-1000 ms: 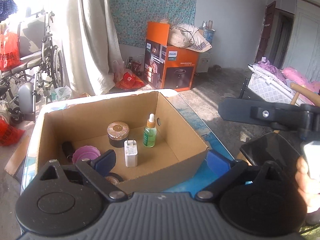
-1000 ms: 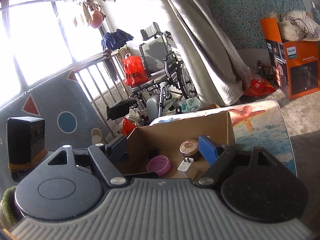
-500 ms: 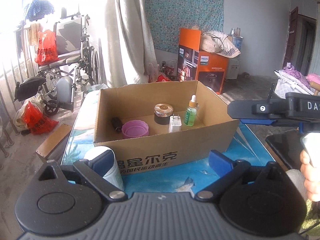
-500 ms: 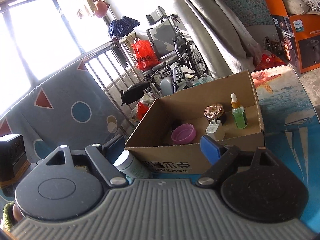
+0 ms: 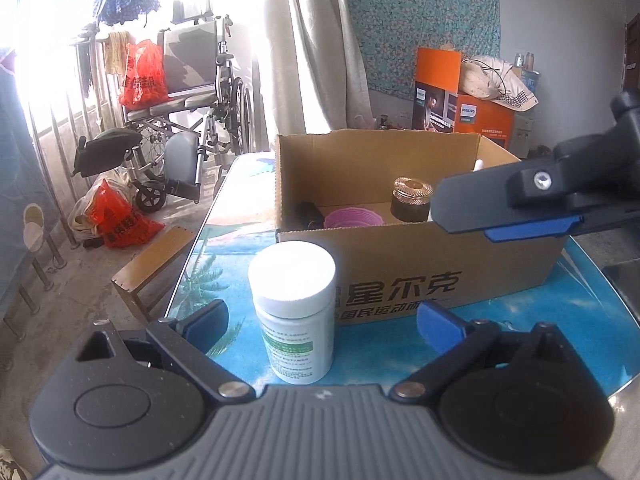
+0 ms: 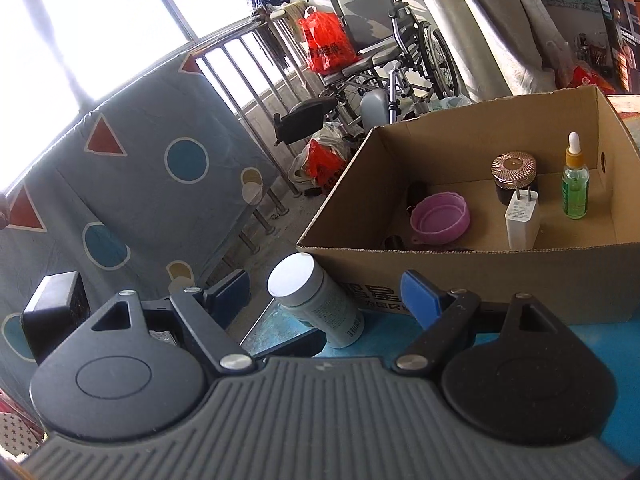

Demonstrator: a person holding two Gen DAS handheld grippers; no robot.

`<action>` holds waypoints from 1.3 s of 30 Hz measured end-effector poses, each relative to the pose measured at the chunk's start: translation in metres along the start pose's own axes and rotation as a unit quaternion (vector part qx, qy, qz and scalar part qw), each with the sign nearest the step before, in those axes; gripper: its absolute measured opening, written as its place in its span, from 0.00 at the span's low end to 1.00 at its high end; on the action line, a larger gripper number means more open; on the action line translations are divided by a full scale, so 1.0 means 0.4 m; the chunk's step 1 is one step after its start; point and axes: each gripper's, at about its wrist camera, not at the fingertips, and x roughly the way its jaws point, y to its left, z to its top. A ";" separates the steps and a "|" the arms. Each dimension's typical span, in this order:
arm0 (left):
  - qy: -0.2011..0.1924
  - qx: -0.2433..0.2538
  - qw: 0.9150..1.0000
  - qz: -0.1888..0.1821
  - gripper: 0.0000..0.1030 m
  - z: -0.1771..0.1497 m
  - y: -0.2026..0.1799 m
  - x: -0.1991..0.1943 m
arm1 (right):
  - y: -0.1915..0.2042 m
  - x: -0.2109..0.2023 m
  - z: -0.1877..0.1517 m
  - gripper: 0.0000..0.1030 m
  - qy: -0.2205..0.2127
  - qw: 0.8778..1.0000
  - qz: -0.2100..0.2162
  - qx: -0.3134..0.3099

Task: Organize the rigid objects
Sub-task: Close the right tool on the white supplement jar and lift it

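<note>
Ahead of both my grippers sits the cardboard box (image 5: pixel 400 280) on the blue table (image 5: pixel 520 320), holding a pink bowl (image 6: pixel 440 214), a gold-lidded jar (image 6: pixel 514 168), a white charger (image 6: pixel 522 220) and a green dropper bottle (image 6: pixel 575 188). The white-capped pill bottle (image 5: pixel 294 312) stands upright just outside the box's near wall. It stands between the wide-open jaws of my left gripper (image 5: pixel 320 320), untouched, and my right gripper (image 6: pixel 324 292) gapes too, gripping nothing.

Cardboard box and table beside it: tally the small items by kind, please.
White-capped bottle, on the table outside the cardboard box: 1
Dropper bottle: 1
Gold-lidded jar: 1
Pink bowl: 1
White charger: 1
Small dark item: 1
Total: 6
</note>
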 end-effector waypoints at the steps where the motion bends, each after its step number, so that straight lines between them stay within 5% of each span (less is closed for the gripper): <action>1: -0.004 0.000 1.000 0.003 0.98 -0.005 0.004 0.012 | 0.010 0.023 0.004 0.80 0.007 1.000 0.004 -0.006; 12: -0.011 -0.022 0.999 -0.022 0.77 -0.066 0.037 0.108 | 0.075 0.242 0.038 0.63 0.062 0.998 0.009 -0.024; 21: -0.025 -0.027 0.999 -0.017 0.53 -0.066 0.049 0.112 | 0.071 0.296 0.024 0.49 0.065 0.998 -0.007 -0.016; 39: -0.038 -0.016 0.999 -0.029 0.52 -0.053 0.023 0.061 | 0.050 0.176 -0.002 0.39 0.036 0.999 0.000 -0.005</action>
